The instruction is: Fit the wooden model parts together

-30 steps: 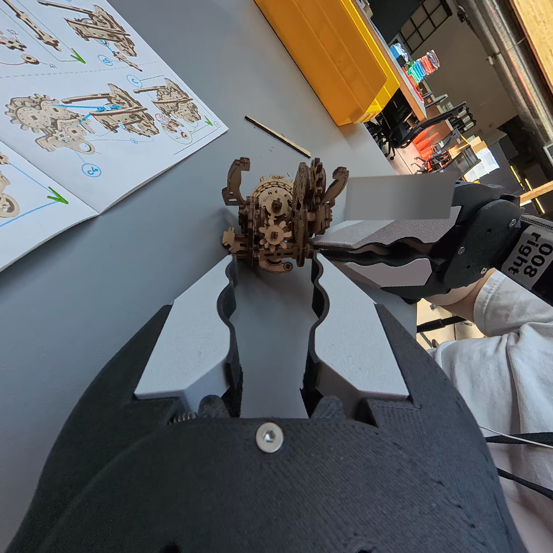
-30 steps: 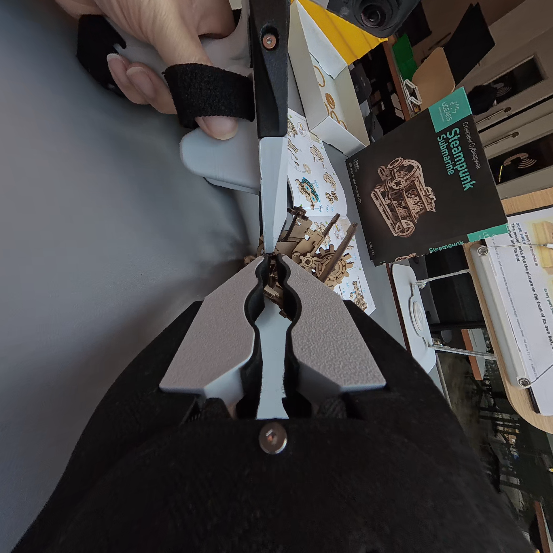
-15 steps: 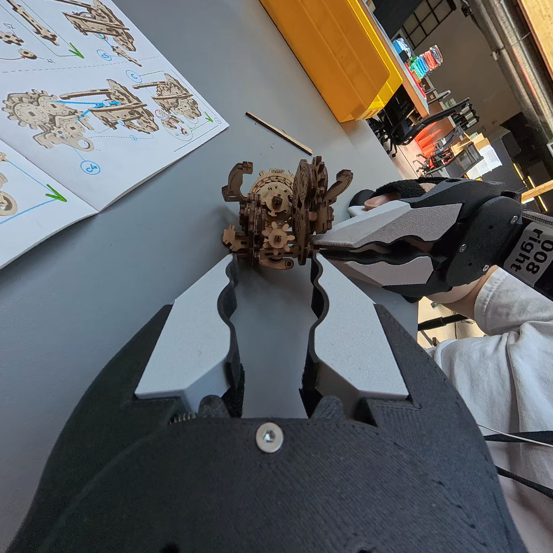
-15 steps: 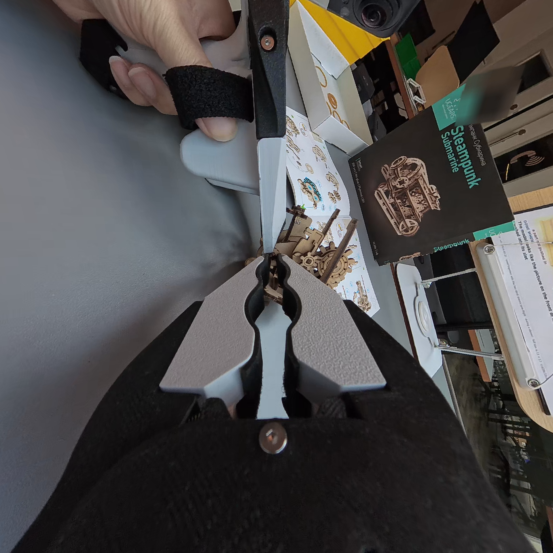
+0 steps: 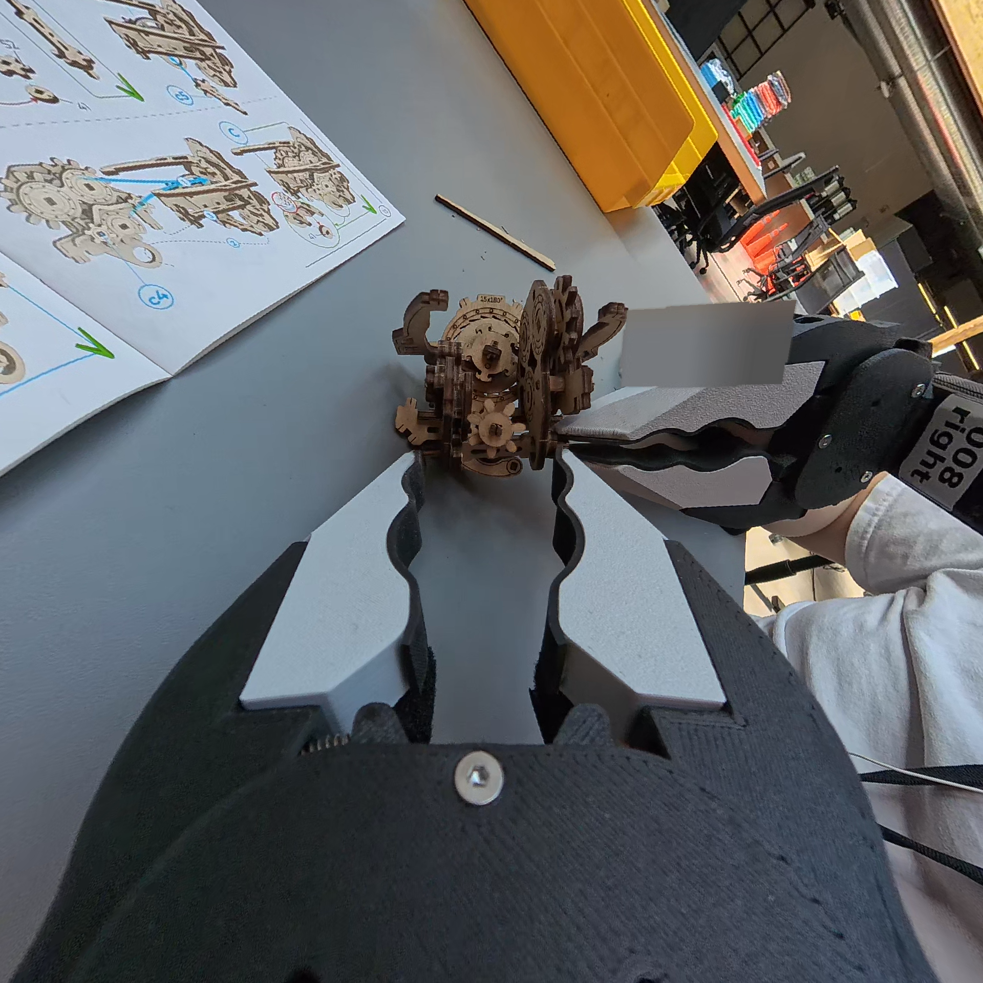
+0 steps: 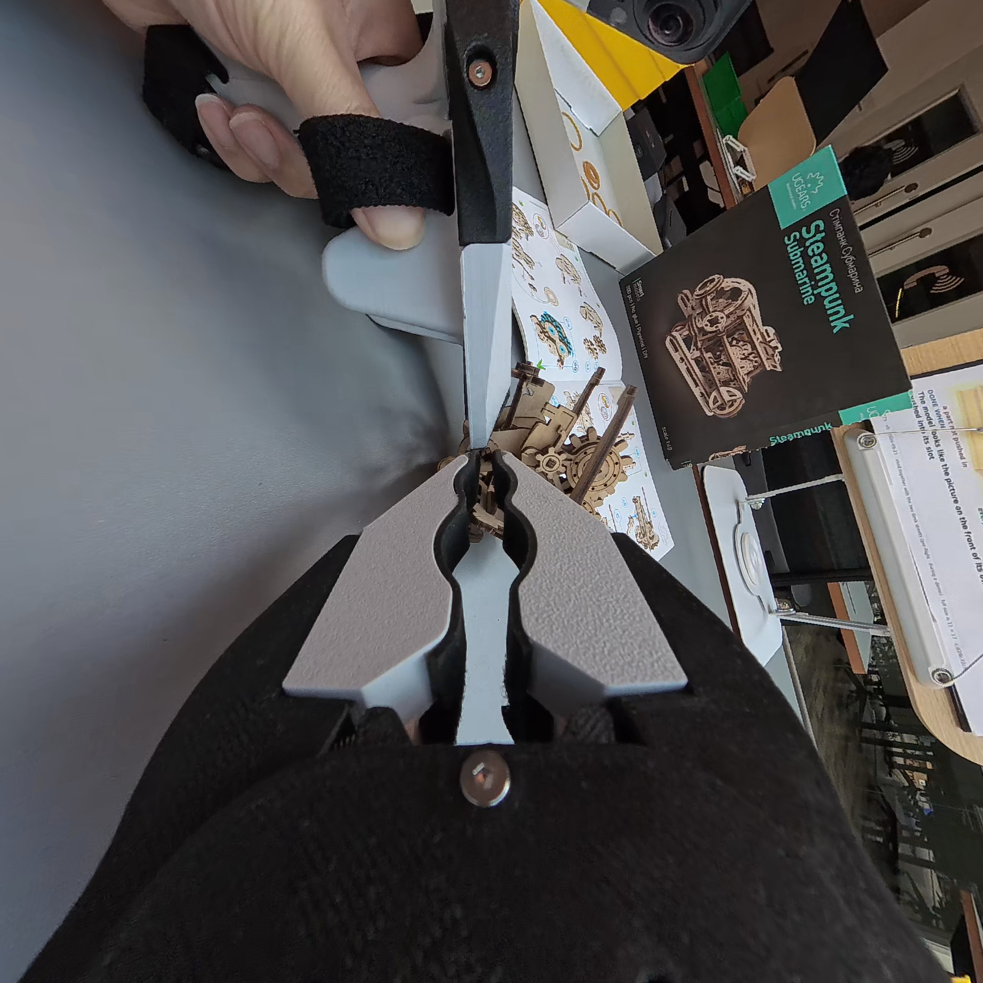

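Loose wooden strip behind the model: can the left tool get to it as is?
Probably not directly. The wooden model stands right at the open left tool tips, with the wooden strip beyond it. The right tool grips the model's side; going around looks needed.

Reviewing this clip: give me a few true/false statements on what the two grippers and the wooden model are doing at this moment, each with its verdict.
1. The right gripper is shut on the wooden model. True.
2. The left gripper is clamped on the wooden model. False: its jaws stand open, with the tips close against the model's near side.
3. The wooden model is lifted clear of the grey table. False: it appears to rest on it.
4. An open instruction booklet lies on the table beyond the model, to the left in the left wrist view. True.
5. A thin wooden stick lies between the model and the yellow bin. True.
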`<state>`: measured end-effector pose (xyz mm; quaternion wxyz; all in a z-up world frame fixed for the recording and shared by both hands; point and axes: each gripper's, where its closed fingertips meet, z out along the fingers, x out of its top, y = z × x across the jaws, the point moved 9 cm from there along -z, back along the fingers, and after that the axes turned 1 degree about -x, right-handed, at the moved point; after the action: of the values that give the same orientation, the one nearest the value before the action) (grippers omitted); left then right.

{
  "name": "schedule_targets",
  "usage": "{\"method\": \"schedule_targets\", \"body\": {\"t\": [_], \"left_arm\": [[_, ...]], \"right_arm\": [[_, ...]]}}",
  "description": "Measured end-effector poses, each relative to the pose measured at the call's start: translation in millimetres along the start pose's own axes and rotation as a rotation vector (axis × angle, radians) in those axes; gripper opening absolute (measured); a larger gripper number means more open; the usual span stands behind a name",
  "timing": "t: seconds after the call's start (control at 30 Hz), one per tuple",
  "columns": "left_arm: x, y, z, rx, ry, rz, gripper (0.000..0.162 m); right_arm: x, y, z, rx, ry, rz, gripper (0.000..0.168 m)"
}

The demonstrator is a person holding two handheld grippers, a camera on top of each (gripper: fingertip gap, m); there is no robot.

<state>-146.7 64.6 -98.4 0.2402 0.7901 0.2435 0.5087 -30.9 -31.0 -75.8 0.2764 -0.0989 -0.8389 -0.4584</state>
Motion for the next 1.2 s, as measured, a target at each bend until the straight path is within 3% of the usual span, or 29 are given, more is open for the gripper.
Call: {"method": "schedule_targets", "body": {"t": [0.3, 0.57, 0.63, 0.77, 0.8, 0.97, 1.07, 1.2], "left_arm": [[-0.6, -0.5, -2.0, -0.035, 0.001, -0.020, 0.047], [-2.9, 3.7, -2.0, -0.014, -0.052, 0.064, 0.047], [-3.4, 4.7, -1.3, -0.025, -0.063, 0.075, 0.047], [-3.8, 6.2, -0.1, -0.031, -0.075, 0.088, 0.047], [-3.9, 6.4, 0.0, -0.032, -0.075, 0.089, 0.047], [-4.0, 8.0, 0.2, -0.028, -0.080, 0.116, 0.047], [-3.5, 9.5, 0.8, -0.018, -0.084, 0.148, 0.047], [-2.2, 8.6, 1.2, -0.001, -0.083, 0.156, 0.047]], "right_arm": [[-4.3, -2.5, -6.9, 0.051, 0.020, 0.045, 0.004], [-9.8, 27.0, -33.7, 0.049, 0.186, 0.186, 0.007], [-16.8, 39.6, -36.3, 0.077, 0.220, 0.246, 0.016], [-35.5, 61.1, -25.4, 0.197, 0.222, 0.359, 0.065], [-40.3, 64.6, -21.0, 0.245, 0.222, 0.379, 0.070], [-55.9, 68.7, 13.9, 0.627, 0.206, 0.583, 0.098], [-56.1, 68.5, 29.7, 0.797, 0.223, 0.638, 0.098], [-52.5, 69.2, 41.7, 0.862, 0.194, 0.602, 0.095]]}}
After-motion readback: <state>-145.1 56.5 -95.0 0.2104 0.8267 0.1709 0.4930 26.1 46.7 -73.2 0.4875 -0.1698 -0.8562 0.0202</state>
